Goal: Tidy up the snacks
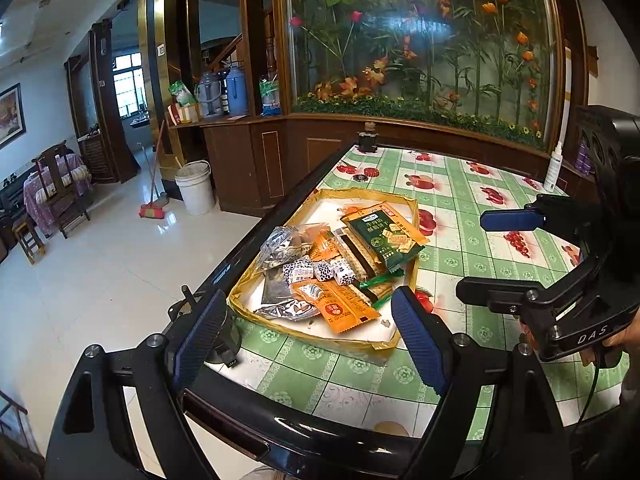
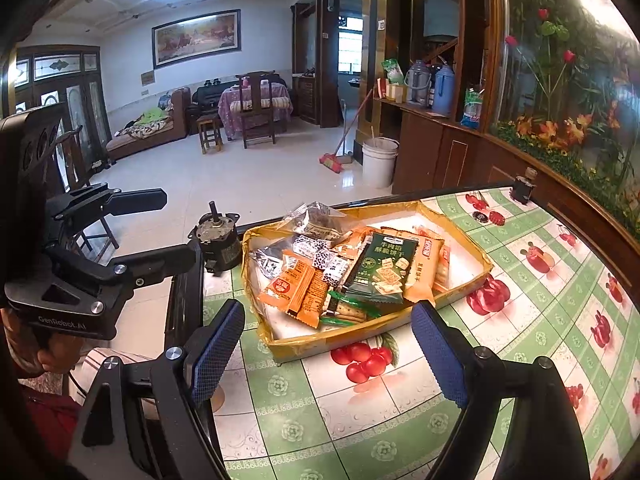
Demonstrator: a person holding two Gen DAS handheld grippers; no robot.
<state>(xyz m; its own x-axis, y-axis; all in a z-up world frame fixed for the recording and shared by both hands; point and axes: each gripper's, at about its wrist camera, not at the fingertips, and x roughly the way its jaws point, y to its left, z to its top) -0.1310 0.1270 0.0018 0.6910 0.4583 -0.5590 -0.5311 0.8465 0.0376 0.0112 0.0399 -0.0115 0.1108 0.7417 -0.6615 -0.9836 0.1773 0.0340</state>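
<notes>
A shallow cardboard tray point(image 1: 360, 344) point(image 2: 360, 336) with a yellow taped rim lies on the fruit-print tablecloth point(image 1: 460, 200) point(image 2: 400, 420). Piled in it are a green cracker pack point(image 1: 382, 236) point(image 2: 380, 268), orange packets point(image 1: 340, 308) point(image 2: 288, 284), small black-and-white wrapped candies point(image 1: 320, 270) point(image 2: 324, 258) and a clear crinkled bag point(image 1: 280, 246) point(image 2: 316, 220). My left gripper point(image 1: 310, 294) point(image 2: 176, 224) hovers open at the tray's near-left side, holding nothing. Just short of the tray's near edge, my right gripper point(image 2: 328, 312) point(image 1: 472, 256) is open and holds nothing.
A small black motor-like part point(image 2: 218, 244) point(image 1: 224, 340) stands at the table's corner beside the tray. A dark jar point(image 1: 367, 140) point(image 2: 524, 188) and bottle caps point(image 1: 362, 177) sit at the far end, a white spray bottle point(image 1: 554, 168) at the far right. The table's dark rim drops to tiled floor.
</notes>
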